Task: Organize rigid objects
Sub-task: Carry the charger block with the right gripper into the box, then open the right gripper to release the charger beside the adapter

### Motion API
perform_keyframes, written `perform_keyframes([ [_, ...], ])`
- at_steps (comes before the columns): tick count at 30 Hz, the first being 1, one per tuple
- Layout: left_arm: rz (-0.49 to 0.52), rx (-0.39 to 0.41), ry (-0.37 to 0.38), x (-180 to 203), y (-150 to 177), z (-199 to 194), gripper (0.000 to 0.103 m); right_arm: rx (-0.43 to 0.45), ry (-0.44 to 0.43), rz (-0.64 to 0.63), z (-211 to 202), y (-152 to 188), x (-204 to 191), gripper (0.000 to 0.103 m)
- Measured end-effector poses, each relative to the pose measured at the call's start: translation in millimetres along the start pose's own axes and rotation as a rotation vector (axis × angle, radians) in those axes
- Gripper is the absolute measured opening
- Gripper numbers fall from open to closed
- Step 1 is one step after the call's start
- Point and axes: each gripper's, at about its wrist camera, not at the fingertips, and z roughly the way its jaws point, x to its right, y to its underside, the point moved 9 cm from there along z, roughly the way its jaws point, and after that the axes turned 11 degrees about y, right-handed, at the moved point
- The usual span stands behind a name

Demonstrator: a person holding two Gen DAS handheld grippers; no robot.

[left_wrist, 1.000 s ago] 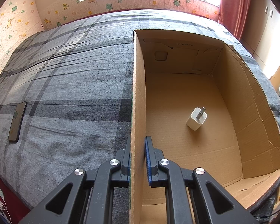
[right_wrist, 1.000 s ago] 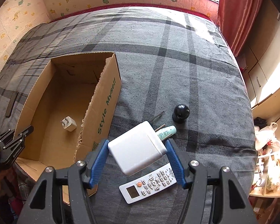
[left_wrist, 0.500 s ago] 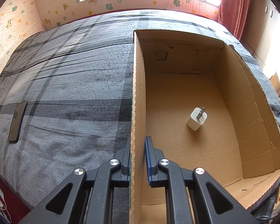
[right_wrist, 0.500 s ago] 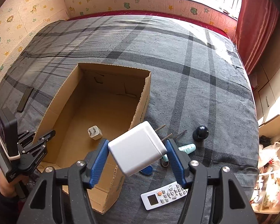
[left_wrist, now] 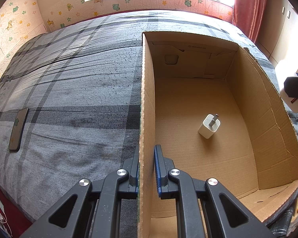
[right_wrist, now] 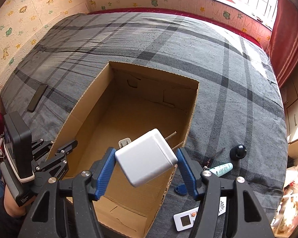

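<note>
An open cardboard box [left_wrist: 268, 119] [right_wrist: 85, 107] lies on the grey plaid bed. My left gripper [left_wrist: 146, 164] is shut on the box's left wall and also shows in the right wrist view [right_wrist: 69, 148]. A small white charger [left_wrist: 209, 126] [right_wrist: 124, 142] lies on the box floor. My right gripper [right_wrist: 146, 163] is shut on a large white power adapter [right_wrist: 146, 163], held in the air above the box's right wall, prongs pointing away. It shows at the right edge of the left wrist view [left_wrist: 294, 97].
On the bed right of the box lie a black round knob [right_wrist: 237, 151], a mint tube [right_wrist: 221, 168], a blue tag [right_wrist: 180, 189], a thin brush [right_wrist: 214, 155] and a white remote [right_wrist: 185, 220]. A dark phone [left_wrist: 18, 129] [right_wrist: 37, 97] lies left of the box.
My right gripper has carried the large adapter left and up, from beside the loose items to over the box's right wall. The left gripper has held still on the box wall.
</note>
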Motion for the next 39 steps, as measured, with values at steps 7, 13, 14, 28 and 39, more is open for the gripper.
perform_keyframes([
  [7, -0.001, 0.0, 0.001, 1, 0, 0, 0.012, -0.04, -0.012, -0.031, 20, 5, -22, 0.066],
  [13, 0.0, 0.0, 0.0, 1, 0, 0, 0.012, -0.095, -0.012, -0.05, 44, 13, -38, 0.066],
  [14, -0.001, 0.0, 0.0, 1, 0, 0, 0.012, -0.105, -0.012, -0.053, 49, 15, -40, 0.066],
  [28, 0.004, 0.0, -0.004, 1, -1, 1, 0.012, -0.194, 0.017, -0.084, 87, 30, -56, 0.066],
  [39, 0.001, 0.0, -0.002, 1, -1, 0, 0.013, -0.254, 0.013, -0.082, 109, 38, -64, 0.066],
])
